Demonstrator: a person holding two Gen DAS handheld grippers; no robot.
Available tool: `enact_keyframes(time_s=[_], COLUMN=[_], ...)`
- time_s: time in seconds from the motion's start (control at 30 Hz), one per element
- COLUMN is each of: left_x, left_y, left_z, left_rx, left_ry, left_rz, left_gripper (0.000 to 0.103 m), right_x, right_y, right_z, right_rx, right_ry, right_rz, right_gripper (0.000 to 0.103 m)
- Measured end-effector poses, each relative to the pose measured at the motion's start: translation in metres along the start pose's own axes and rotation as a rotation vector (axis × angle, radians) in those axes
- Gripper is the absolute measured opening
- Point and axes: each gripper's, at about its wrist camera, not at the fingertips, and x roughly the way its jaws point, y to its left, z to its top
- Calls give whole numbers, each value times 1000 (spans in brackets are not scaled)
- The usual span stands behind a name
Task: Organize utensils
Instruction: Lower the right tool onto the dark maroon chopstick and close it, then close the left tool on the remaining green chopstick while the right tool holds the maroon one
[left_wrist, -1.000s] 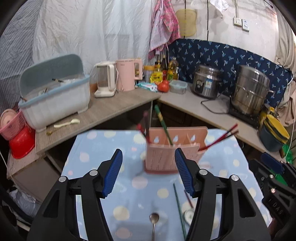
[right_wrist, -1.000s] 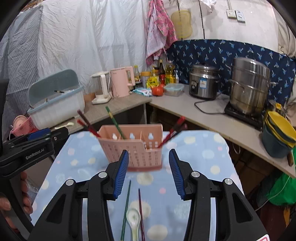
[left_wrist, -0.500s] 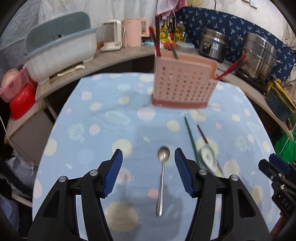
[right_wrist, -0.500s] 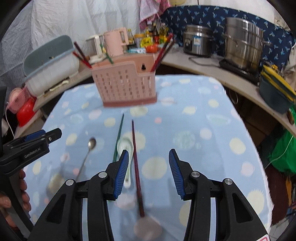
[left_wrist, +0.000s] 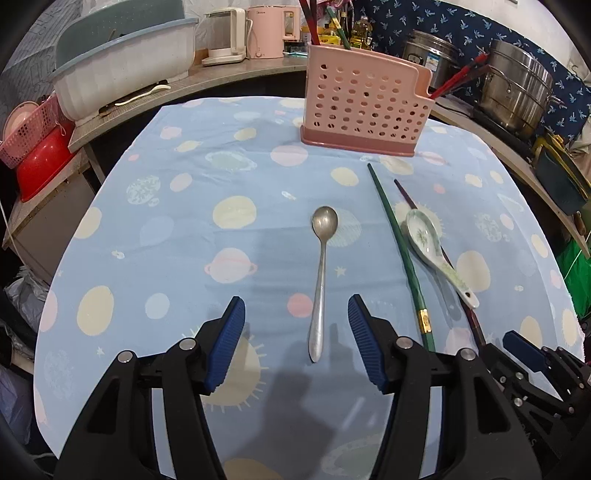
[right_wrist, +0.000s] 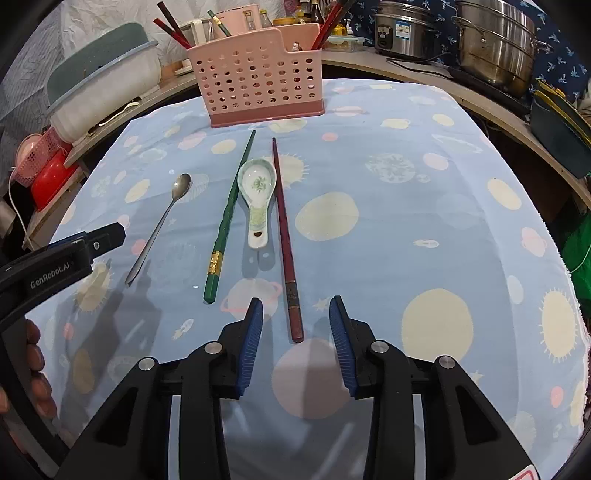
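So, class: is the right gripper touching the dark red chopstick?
Apart: the right wrist view shows cloth between the closing right gripper and the dark red chopstick.

A bench (left_wrist: 155, 206) under a pale blue cloth printed with planets and suns fills the foreground. Behind it a grey counter (left_wrist: 236, 72) wraps round the corner. On the counter stand a white tub (left_wrist: 125, 70), a clear kettle (left_wrist: 225, 37), a pink kettle (left_wrist: 271, 31), bottles (left_wrist: 360, 31), a rice cooker (left_wrist: 430, 50) and a steel pot (left_wrist: 517, 99). A dark blue patterned cloth (left_wrist: 424, 16) hangs behind the pots. A crumpled white sheet (right_wrist: 96, 18) covers the wall. A red basin (left_wrist: 44, 162) sits low at the left.
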Motion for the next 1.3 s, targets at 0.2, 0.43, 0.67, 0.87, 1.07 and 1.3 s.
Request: enact_keyframes(time_s=[0.2, 0.43, 0.67, 0.87, 1.07, 1.3], left_x=[3, 8, 13, 18, 31, 38], left_y=[-9, -17, -29, -52, -72, -83], left_z=[-4, -5, -5, -8, -12, -12], left_rx=[25, 39, 57, 99, 122, 143], left_ry=[11, 25, 34, 47, 79, 77], left_rz=[-7, -13, -39, -80, -108, -102], left_gripper=[54, 54, 54, 52, 47, 40], right_x=[8, 20, 21, 15, 11, 10], right_y=[6, 6, 0, -13, -22, -26], right_z=[5, 7, 7, 5, 3, 2], right_rx=[-11, -11, -3, 36, 59, 72], right_ry=[2, 17, 11, 5, 3, 3], right_rz=[3, -5, 0, -8, -6, 6], right_gripper=[25, 12, 7, 7, 7, 7])
